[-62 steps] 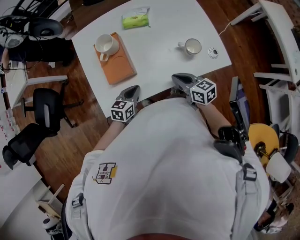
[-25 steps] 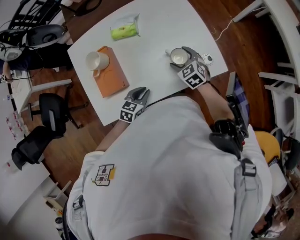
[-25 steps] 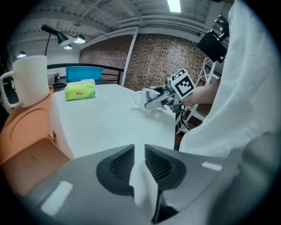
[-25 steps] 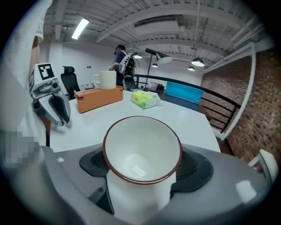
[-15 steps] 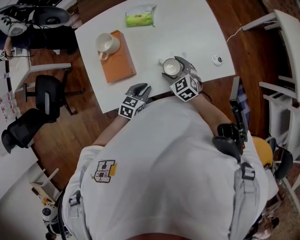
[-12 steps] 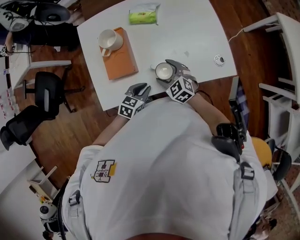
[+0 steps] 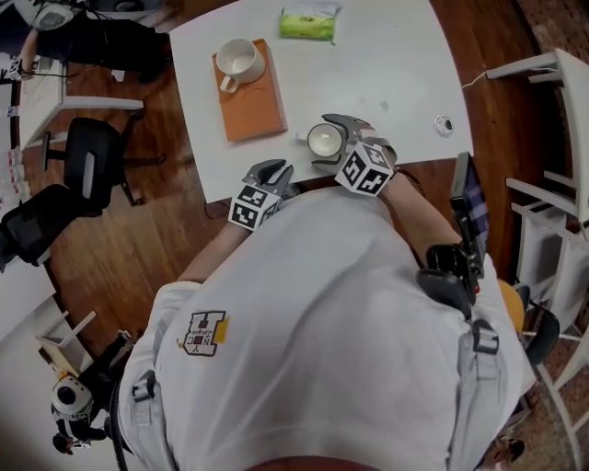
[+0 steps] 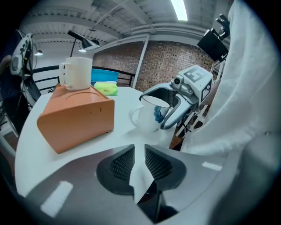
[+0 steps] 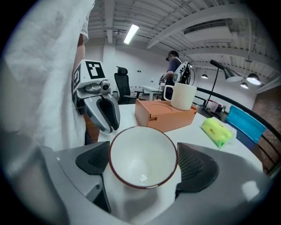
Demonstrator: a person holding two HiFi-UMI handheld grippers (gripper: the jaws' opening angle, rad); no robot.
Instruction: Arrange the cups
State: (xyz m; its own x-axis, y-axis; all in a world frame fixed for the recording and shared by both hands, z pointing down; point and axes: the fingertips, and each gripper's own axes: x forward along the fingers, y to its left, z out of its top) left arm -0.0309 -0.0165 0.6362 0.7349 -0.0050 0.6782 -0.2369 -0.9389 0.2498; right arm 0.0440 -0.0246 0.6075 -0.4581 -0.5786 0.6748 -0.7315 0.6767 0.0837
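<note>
Reading the head view from the left: a white glazed mug (image 7: 241,62), cylindrical with a loop handle, stands upright on the far end of a flat orange rectangular box (image 7: 256,109). Beyond it lies a soft green packet (image 7: 308,23). All rest on a smooth white surface (image 7: 396,55).

The left claw (image 7: 274,167) hangs over the near edge of the surface. Its ribbed dark pads (image 8: 122,163) are pressed almost together, with only a thin slit between them and nothing held.

The rimmed cup (image 9: 142,154), a white bowl-shaped vessel with a dark red-brown lip, stands upright on the surface near the front edge, just right of the box. The right claw (image 7: 322,141) brackets it. The jaws are opening, with the cup between them and a pad close beside each wall.

A small round disc (image 7: 444,124) lies well apart to the right.

Change from the earliest frame: the rimmed cup then stood just beside the disc, and both claws were off the surface at the person's front. The cup now sits closer to the box.
</note>
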